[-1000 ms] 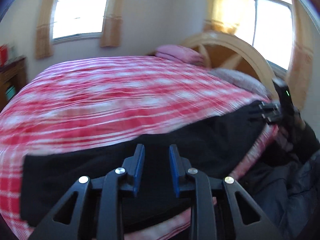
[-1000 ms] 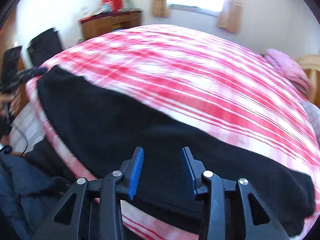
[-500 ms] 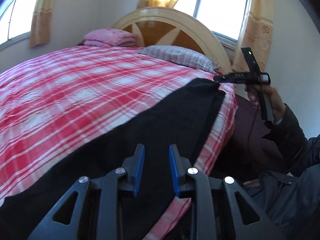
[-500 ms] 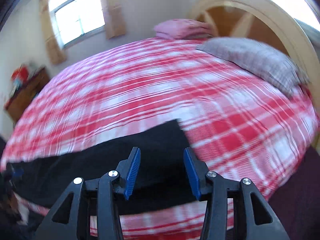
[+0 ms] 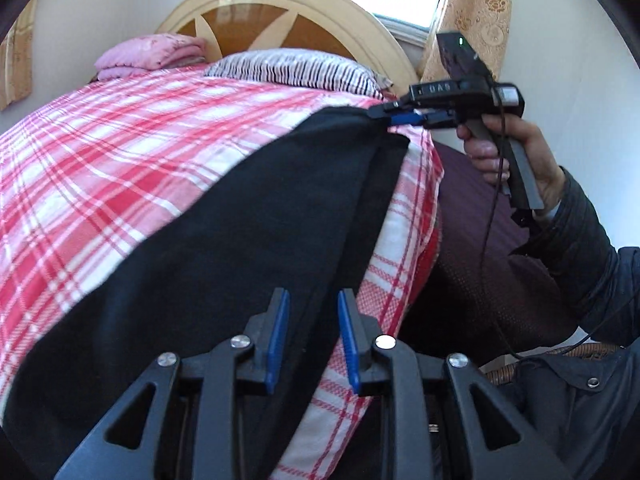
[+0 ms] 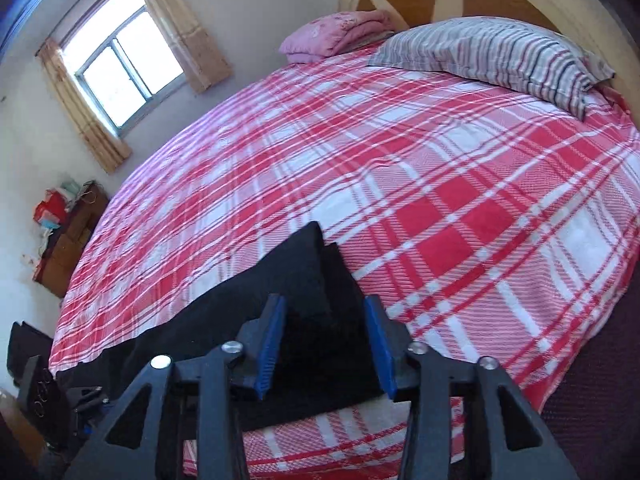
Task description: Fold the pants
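Black pants (image 5: 248, 224) lie stretched along the near edge of a red plaid bed (image 5: 120, 148). My left gripper (image 5: 313, 340) is open, its blue pads either side of the pants' near edge. My right gripper (image 6: 325, 346) is open over the pants' far end (image 6: 308, 280), where two layers show. In the left wrist view the right gripper (image 5: 394, 114) is at that end corner, its tips touching the cloth. In the right wrist view the left gripper (image 6: 86, 400) is at the lower left.
A striped pillow (image 6: 500, 56) and a folded pink blanket (image 6: 336, 34) lie at the curved wooden headboard (image 5: 288, 12). A wooden dresser (image 6: 68, 236) stands by the far wall under a curtained window (image 6: 120, 64). A dark skirt hangs below the bed's edge (image 5: 472, 240).
Both views have swung toward the headboard. My right gripper has moved along the pants to their far end corner. My left gripper stays at the near edge.
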### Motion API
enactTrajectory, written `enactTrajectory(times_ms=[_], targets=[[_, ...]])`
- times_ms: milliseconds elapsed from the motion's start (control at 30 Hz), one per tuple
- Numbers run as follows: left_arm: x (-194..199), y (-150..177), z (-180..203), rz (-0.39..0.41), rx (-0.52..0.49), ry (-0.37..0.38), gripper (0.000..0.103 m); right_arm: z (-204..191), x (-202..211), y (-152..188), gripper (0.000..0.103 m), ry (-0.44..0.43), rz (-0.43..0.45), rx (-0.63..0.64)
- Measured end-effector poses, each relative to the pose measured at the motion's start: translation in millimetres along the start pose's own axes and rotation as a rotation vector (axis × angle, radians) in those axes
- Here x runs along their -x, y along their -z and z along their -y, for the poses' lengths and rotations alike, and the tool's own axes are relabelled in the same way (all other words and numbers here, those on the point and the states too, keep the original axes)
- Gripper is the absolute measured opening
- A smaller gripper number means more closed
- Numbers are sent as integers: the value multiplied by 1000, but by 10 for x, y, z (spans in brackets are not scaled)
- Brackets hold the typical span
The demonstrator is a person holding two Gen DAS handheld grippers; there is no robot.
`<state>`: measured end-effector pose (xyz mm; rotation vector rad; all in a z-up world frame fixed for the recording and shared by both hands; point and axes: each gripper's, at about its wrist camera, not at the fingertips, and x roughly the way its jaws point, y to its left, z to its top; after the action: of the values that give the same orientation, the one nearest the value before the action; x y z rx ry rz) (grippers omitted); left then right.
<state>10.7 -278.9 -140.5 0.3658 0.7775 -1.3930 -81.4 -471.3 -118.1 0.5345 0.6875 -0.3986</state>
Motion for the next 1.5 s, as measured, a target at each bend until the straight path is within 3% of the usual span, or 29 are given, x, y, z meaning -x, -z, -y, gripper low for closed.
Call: enactTrajectory(times_ms=[67, 200, 367, 467, 567, 667, 833, 900, 967, 1033, 1167, 1300, 1333, 1367, 1467, 1500], targets=[[-63, 31, 15, -26, 0, -9, 27, -105, 1, 17, 11, 1, 10, 61], [-135, 109, -38, -57, 43, 8, 27, -428, 233, 27, 9, -11, 128, 220], [-124, 107, -56, -62, 74, 26, 27, -759, 486, 70, 8, 41, 250, 422], [-141, 112, 33, -71, 22, -13, 24, -701, 466, 117, 8, 77, 223, 454], [-135, 122, 41, -87, 2, -60, 11, -568, 386, 188, 9, 71, 147, 463], [-119, 126, 20, -96, 16, -50, 10, -449, 283, 379, 9, 98, 58, 507], [-127, 127, 32, -98, 6, -31, 10, -177, 216, 441, 10, 59, -21, 423], [-128, 135, 33, -92, 7, -35, 10, -150, 280, 387, 17, 37, 2, 392], [-140, 140, 28, -91, 11, -38, 10, -124, 348, 322, 43, 4, 21, 355], [-136, 152, 38, -90, 5, -47, 10, -99, 368, 226, 54, -29, 16, 324], [-150, 139, 63, -94, -10, -64, 10, -121, 315, 10, 54, -66, 18, 271], [-136, 147, 67, -86, 0, -66, 8, -85, 52, -210, 54, -83, -54, 167], [-131, 145, 83, -85, 0, -68, 6, -78, -59, -244, 52, -80, -89, 149], [-121, 141, 89, -82, -1, -68, 6, -58, -137, -257, 39, -82, -116, 132], [-93, 148, 101, -78, -8, -58, 4, -14, -370, -274, 15, -66, -162, 91], [-76, 145, 105, -74, -12, -48, 3, -20, -392, -274, 12, -60, -149, 93]])
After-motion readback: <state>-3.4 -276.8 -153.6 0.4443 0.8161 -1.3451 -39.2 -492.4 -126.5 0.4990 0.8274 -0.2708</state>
